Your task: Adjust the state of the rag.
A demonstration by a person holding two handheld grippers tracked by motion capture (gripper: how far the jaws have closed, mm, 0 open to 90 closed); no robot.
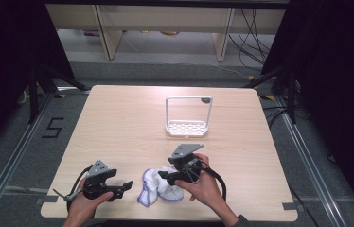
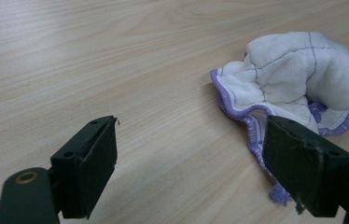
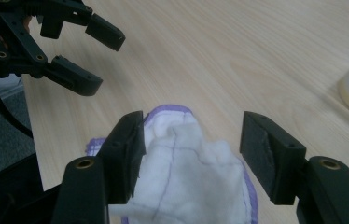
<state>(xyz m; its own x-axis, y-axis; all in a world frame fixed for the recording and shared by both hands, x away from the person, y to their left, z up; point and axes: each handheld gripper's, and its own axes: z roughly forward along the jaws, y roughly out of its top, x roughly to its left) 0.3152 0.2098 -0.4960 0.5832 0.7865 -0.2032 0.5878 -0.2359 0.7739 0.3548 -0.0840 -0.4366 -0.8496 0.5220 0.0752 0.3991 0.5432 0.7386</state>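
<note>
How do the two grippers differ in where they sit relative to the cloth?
The right gripper has its jaws on either side of the white, purple-edged cloth, with the cloth bunched between them; the left gripper sits beside the cloth, with bare table between its jaws. The right gripper's jaws stand over the cloth's middle, while the left gripper's right jaw overlaps only its edge. Both are hand-held, with jaws apart.

Even, soft overhead light on the table (image 1: 118, 123), dark surroundings; close jaws slightly blurred, faint shadows.
</note>
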